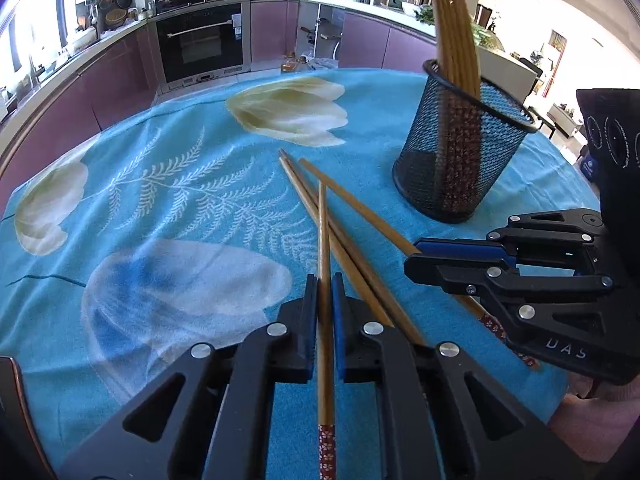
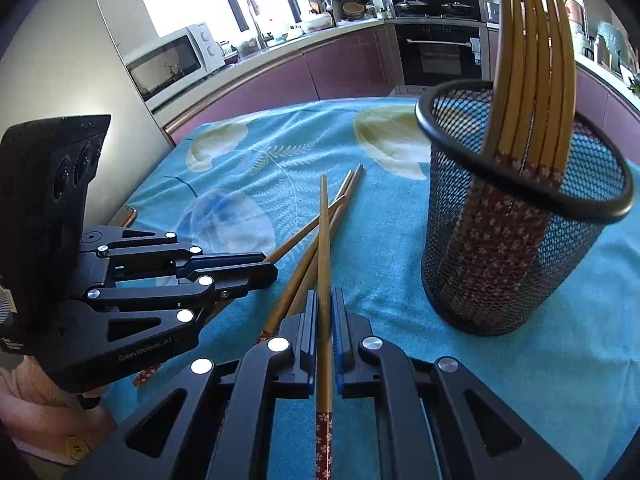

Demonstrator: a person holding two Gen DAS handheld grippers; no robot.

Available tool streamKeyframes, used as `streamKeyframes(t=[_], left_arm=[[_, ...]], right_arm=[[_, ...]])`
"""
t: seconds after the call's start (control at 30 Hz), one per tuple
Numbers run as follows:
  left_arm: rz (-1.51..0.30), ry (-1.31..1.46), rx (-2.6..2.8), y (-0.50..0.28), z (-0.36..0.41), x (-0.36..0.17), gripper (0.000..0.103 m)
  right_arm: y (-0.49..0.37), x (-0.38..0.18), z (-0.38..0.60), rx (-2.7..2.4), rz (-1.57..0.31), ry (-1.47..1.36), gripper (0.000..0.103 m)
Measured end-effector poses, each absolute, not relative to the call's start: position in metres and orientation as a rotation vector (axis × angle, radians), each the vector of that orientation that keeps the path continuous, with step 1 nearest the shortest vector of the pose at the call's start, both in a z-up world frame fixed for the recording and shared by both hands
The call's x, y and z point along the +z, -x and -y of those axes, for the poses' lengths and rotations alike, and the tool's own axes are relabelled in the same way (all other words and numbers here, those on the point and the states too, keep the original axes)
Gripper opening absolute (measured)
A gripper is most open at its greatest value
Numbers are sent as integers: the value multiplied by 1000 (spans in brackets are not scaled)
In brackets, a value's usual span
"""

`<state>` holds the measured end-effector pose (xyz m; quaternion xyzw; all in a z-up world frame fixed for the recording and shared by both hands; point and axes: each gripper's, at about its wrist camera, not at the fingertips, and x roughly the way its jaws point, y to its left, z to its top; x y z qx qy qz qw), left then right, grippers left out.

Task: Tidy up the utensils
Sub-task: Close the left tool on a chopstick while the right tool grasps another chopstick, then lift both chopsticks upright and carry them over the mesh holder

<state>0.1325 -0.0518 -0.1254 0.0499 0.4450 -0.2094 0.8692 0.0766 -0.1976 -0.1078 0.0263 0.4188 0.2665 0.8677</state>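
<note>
A round table draped in a blue floral cloth (image 1: 168, 200) filled both views, with a kitchen of purple cabinets behind it.

In the left wrist view, the left gripper (image 1: 324, 292) sat at bottom centre, clenched on one chopstick (image 1: 323, 240) that ran straight up between its fingers, patterned red end toward the camera. Three more loose chopsticks (image 1: 348, 216) lay crossed on the cloth just beyond, in the middle of the frame. At upper right stood a black mesh cup (image 1: 456, 160), already holding a bundle of chopsticks (image 1: 456, 32) that leaned against its rim, tips up.

In the right wrist view, the right gripper (image 2: 325, 312) at bottom centre likewise grasped a chopstick (image 2: 324, 248) along its fingers, red end nearest. The cup (image 2: 512, 248) stood at right, close by, with its bundle (image 2: 528, 60) fanning up to the frame's top. The left gripper appeared at lower left, beside the loose pile (image 2: 316, 232).

The step in hand seemed to be picking: each claw had pinched a stick from the pile, though whether either was lifted clear of the cloth could not be told. Next, each stick would likely need raising, tipping upright with the red end down to match the others, and lowering into the cup without knocking its rim.
</note>
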Motion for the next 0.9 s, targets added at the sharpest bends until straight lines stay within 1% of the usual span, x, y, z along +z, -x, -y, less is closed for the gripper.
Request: streamKeyframes(t=[0.57,0.9], left_arm=[[-768,-22,-593,-101,39,-49,8],[-699,21,-646,-87,28,-18,8]], right_arm=[[-51,-51,230,565,-695,-92,6],[-44,-33,244,552,-628,-103,6]])
